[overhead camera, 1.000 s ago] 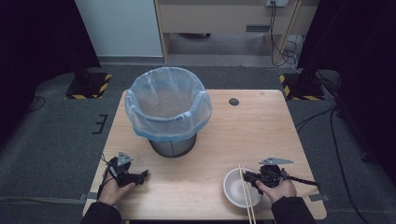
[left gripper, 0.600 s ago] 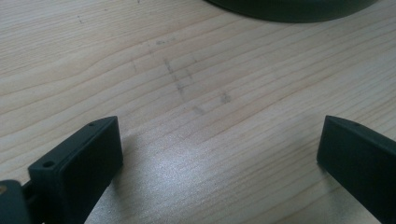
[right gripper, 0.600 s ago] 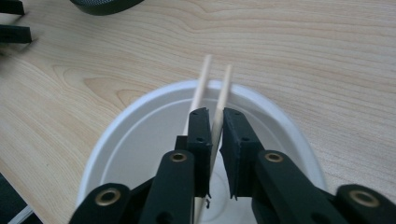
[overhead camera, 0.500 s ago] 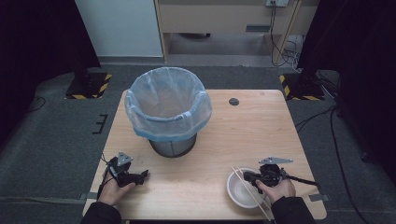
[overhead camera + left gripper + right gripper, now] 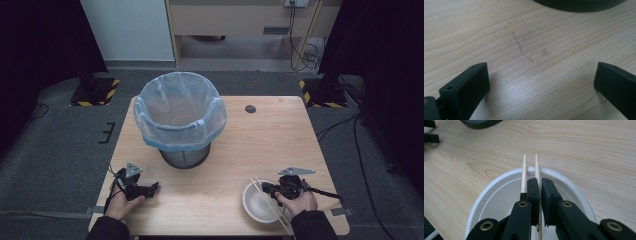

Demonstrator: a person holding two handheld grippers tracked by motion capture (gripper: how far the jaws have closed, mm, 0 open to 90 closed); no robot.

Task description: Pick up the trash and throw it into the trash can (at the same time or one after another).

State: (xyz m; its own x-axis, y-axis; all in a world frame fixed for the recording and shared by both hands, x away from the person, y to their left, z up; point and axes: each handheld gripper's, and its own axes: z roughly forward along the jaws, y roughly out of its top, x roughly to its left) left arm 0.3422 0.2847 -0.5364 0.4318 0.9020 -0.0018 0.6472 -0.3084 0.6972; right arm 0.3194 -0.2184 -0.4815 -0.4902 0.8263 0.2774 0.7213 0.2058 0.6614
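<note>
right gripper (image 5: 540,182) | fingers just closed | pinching one chopstick (image 5: 537,167)

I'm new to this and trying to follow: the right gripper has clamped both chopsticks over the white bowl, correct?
Not quite. The right gripper pinches one chopstick; the other chopstick lies outside its jaws, as the right gripper view shows. They are over the white bowl.

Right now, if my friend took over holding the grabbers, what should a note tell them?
Right gripper: jaws have just been closing; shut on one chopstick. The second chopstick lies outside the jaws, beside them.
Left gripper: open, holding nothing, low over the table.
Both chopsticks lie across the white bowl at the table's near right. The bin with the blue liner stands upright, far left.
Done: one chopstick gripped.
Left, probably: lift it to the bin, then the other chopstick and the bowl.
</note>
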